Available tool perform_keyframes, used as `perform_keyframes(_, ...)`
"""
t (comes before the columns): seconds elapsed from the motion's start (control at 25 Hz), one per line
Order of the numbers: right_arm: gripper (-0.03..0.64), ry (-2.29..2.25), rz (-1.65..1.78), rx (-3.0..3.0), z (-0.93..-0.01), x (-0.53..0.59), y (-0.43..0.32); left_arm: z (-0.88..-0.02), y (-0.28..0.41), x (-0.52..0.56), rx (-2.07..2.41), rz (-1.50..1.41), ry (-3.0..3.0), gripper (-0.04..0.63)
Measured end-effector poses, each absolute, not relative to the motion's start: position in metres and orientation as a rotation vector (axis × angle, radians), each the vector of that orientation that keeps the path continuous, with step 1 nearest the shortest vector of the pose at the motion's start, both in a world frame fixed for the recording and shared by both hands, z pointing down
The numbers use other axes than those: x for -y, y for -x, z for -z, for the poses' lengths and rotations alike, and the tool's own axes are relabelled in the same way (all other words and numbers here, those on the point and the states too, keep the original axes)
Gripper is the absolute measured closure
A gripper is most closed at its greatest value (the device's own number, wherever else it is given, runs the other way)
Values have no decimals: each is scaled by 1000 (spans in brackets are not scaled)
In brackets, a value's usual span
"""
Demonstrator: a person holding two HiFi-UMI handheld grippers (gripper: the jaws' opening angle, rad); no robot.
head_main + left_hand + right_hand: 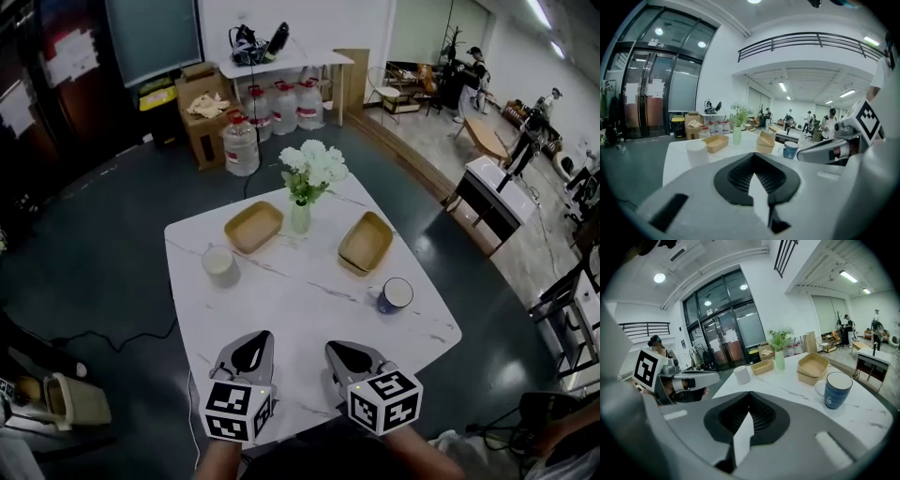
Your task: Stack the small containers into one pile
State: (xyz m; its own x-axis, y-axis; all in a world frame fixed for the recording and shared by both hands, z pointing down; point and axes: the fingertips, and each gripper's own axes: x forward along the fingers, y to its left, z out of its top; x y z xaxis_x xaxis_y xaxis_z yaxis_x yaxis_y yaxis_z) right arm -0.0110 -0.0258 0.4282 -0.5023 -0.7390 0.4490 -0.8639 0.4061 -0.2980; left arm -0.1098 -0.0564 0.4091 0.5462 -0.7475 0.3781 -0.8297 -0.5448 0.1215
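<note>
Only the head view shows the left gripper (251,348) and right gripper (350,355) side by side over the tabletop's (291,300) near edge, while their own views show jaws closed, empty.

The right gripper (749,393) is seen closed and empty before a table (787,383) on which a blue mug (836,390), tan containers (813,367) and a vase (780,360) are set.
</note>
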Motion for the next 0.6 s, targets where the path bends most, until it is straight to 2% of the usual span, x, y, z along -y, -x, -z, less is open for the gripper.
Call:
perform_keyframes(0.32,617,-1410,-747,2421,-430,17,51,-418,152,39,1328,-468,-2487,600)
perform_keyframes(0.6,617,-1365,-724,2423,-430,34,59,-423,152,55,1355,-446,-2473,600)
